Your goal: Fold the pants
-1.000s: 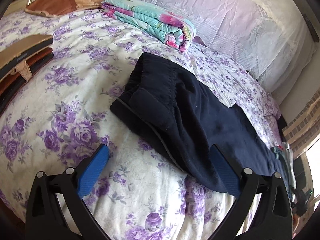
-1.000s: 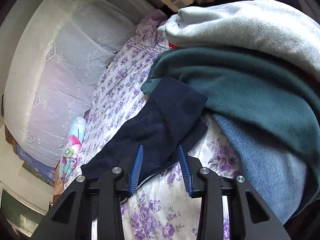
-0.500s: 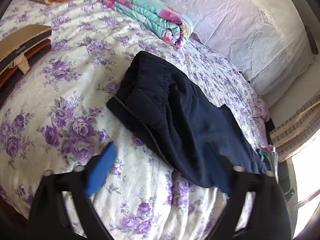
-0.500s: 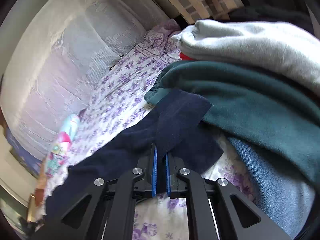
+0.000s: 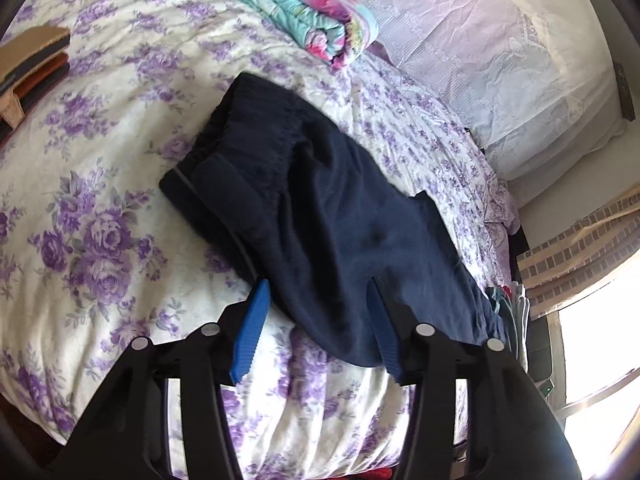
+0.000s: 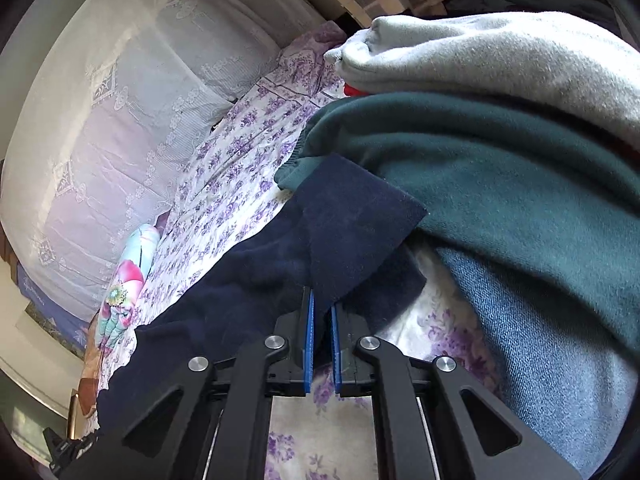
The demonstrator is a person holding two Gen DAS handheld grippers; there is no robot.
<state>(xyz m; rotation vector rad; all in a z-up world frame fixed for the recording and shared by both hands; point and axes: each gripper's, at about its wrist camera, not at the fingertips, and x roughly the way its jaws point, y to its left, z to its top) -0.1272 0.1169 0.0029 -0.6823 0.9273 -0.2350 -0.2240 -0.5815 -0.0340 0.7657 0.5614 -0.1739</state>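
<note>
Dark navy pants (image 5: 320, 200) lie spread on the floral bedspread (image 5: 100, 220), waistband toward the far left. My left gripper (image 5: 317, 285) hovers over their near edge. Its jaws are closing with the flat cloth between the blue pads (image 5: 250, 332), and nothing is bunched or pinched there. In the right wrist view the pants (image 6: 240, 280) run away to the left. My right gripper (image 6: 321, 300) is shut on the leg end (image 6: 352, 220), whose flap stands up from the pads against a teal garment.
A folded turquoise floral quilt (image 5: 304, 12) lies at the head of the bed by a white lace-covered pillow (image 5: 500, 48). Stacked flat items (image 5: 28, 60) sit far left. Grey (image 6: 500, 52), teal (image 6: 500, 168) and blue denim (image 6: 540, 320) garments are piled right of the leg end.
The left jaws have narrowed from wide apart to straddle the pants' near edge, and that view has tipped downward. The right jaws have shut on the leg end and raised its flap.
</note>
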